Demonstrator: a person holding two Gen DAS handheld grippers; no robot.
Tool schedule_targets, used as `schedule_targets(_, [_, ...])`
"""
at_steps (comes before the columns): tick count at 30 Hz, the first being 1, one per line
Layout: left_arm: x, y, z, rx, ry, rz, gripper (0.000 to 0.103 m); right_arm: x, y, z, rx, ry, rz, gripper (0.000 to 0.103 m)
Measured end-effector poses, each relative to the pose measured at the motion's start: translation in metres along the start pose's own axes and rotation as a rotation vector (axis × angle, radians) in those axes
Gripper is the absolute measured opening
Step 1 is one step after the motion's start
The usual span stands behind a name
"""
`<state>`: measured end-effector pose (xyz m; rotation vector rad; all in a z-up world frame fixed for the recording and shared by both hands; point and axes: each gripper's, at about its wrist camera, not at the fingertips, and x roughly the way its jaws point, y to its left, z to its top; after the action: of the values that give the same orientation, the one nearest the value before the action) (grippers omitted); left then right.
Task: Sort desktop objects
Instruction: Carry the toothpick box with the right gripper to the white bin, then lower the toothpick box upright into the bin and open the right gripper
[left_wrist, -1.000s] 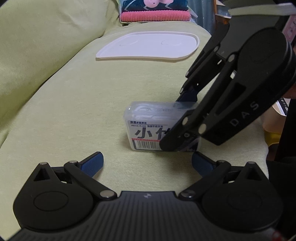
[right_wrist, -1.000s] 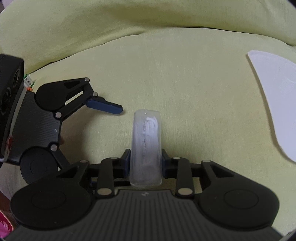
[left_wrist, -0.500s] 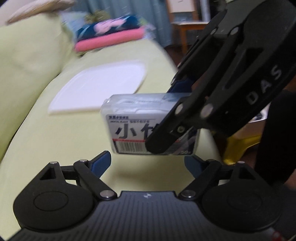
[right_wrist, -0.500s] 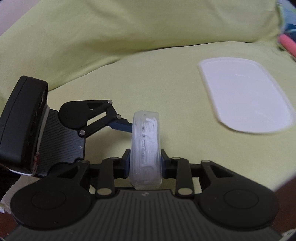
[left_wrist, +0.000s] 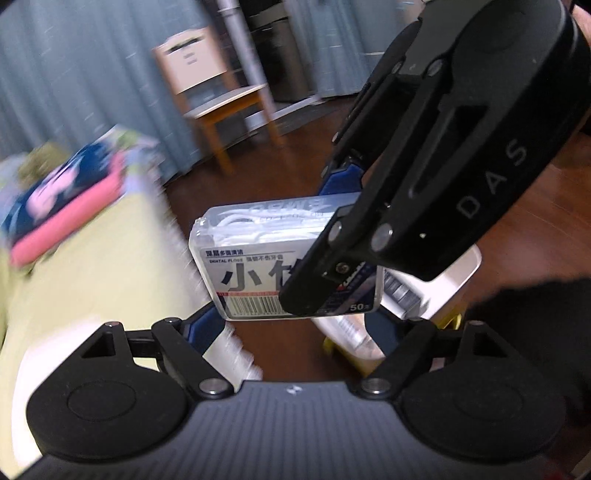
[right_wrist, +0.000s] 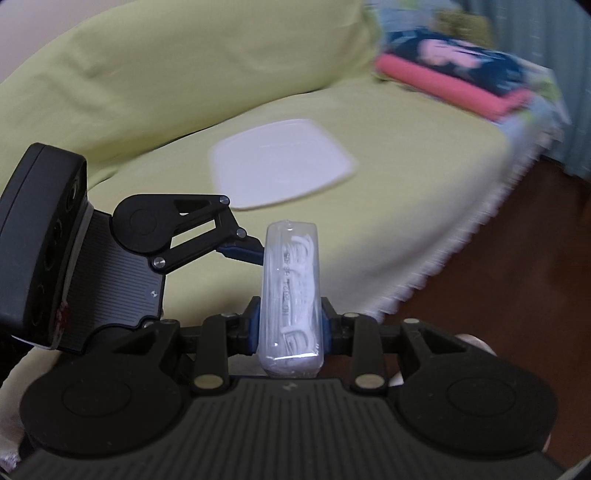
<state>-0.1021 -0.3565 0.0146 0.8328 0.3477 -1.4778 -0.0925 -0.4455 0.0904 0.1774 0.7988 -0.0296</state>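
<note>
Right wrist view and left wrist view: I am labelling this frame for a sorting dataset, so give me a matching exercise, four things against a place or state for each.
Things:
1. dental floss box
2. white tray lid
3. folded pink and navy cloth
4. left gripper

Places or states:
A. lying flat on the yellow-green cover
B. jaws closing, pads not on the box
C. clamped in the right gripper
D. stacked at the far end of the cover

Pairs: 1-C, 2-A, 3-D, 4-B
</note>
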Motion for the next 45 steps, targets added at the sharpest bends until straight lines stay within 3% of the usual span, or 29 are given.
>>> schedule_targets(3, [0.033,-0.029,0.037,0.071,-0.017,-0.063,0.083,-0.024,-0.039,-0.023,0.068,-0.013,-0.064,0.027])
schedule_targets(8, [0.111,-0.054,0.071,0.169,-0.021,-0.175,0.084,-0.048,-0.103,-0.073,0.212,-0.023,-0.16,0.027])
schedule_targets(15, [0.207,-0.089,0.071,0.306,0.051,-0.219,0.084,-0.025,-0.17,-0.139,0.409,0.021,-0.28,0.027])
schedule_targets(23, [0.262,-0.067,0.052,0.329,0.112,-0.203,0.084,0.045,-0.226,-0.207,0.609,0.13,-0.395,0.027])
schedule_targets(28, [0.252,-0.061,0.048,0.38,0.126,-0.165,0.087,0.085,-0.23,-0.234,0.633,0.205,-0.44,0.027])
schedule_targets(37, [0.245,-0.045,0.04,0.337,0.176,-0.155,0.087,0.135,-0.237,-0.25,0.693,0.3,-0.49,0.027])
schedule_targets(45, [0.243,-0.039,0.041,0.349,0.162,-0.154,0.087,0.151,-0.244,-0.264,0.775,0.304,-0.484,0.027])
